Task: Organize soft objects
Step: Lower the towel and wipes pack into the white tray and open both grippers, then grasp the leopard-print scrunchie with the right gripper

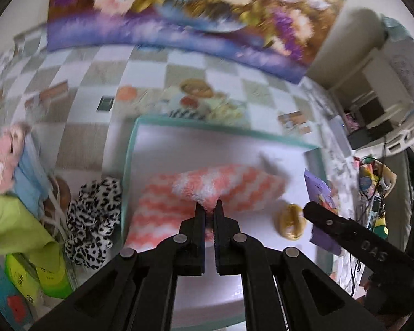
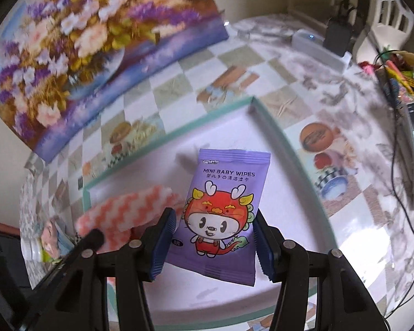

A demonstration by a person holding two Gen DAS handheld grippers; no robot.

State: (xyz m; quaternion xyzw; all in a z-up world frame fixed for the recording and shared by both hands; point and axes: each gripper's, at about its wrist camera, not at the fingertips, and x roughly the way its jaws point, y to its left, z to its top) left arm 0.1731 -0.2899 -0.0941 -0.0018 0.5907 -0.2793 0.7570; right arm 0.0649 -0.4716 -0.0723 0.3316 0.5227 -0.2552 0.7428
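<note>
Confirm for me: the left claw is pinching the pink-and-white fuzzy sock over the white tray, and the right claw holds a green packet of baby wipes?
Not quite. The packet of baby wipes is purple, not green, as the right wrist view shows between the right claw fingers. The rest holds: the left claw pinches the pink-and-white fuzzy sock over the white tray.

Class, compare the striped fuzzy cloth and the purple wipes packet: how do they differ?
The cloth is fluffy, coral-and-white zigzag; the wipes packet is smooth, purple, printed. The left gripper pinches the cloth's corner; the right gripper holds the packet across its width. Both are over the white tray.
</note>
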